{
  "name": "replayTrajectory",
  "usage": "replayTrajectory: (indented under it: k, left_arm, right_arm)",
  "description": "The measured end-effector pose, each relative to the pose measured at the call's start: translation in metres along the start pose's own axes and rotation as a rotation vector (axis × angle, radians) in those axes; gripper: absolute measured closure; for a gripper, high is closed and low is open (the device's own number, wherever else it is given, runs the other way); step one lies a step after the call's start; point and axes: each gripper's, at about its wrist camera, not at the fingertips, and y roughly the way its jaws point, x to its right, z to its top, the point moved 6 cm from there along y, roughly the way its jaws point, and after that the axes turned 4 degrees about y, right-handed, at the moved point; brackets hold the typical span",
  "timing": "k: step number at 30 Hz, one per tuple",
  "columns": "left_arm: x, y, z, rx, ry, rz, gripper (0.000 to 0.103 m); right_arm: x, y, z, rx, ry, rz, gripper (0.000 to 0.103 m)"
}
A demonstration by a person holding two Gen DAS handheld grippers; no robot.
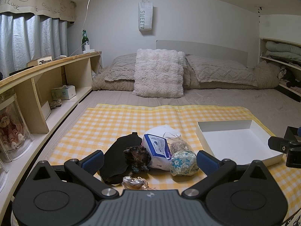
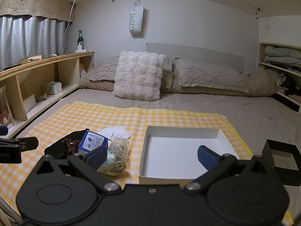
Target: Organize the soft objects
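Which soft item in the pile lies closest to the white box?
The floral pouch, pale green with blue flowers, at the pile's box-side edge; the black eye mask and dark scrunchie lie farther from the white box.

wall: white tote bag point(image 1: 145, 17) hanging
shelf point(image 1: 47, 64): green bottle point(image 1: 85, 40), tissue box point(image 1: 63, 92)
bed: fluffy pillow point(image 1: 159, 72), grey pillows
window: grey curtain point(image 1: 28, 39)

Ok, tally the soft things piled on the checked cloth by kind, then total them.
Eye mask: 1
Scrunchies: 2, dark and cream satin
Tissue pack: 1
Face mask: 1
Rubber-band bag: 1
Floral pouch: 1
Total: 7
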Motion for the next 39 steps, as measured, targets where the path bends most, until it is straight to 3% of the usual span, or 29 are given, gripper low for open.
replayTrajectory:
  k: [39]
  left_arm:
    - [-0.0002,0.0004,0.0008,0.001,0.002,0.000,0.000]
  right_arm:
    - [0.0042,0.0034,-0.0009,0.002,0.009,-0.001,0.000]
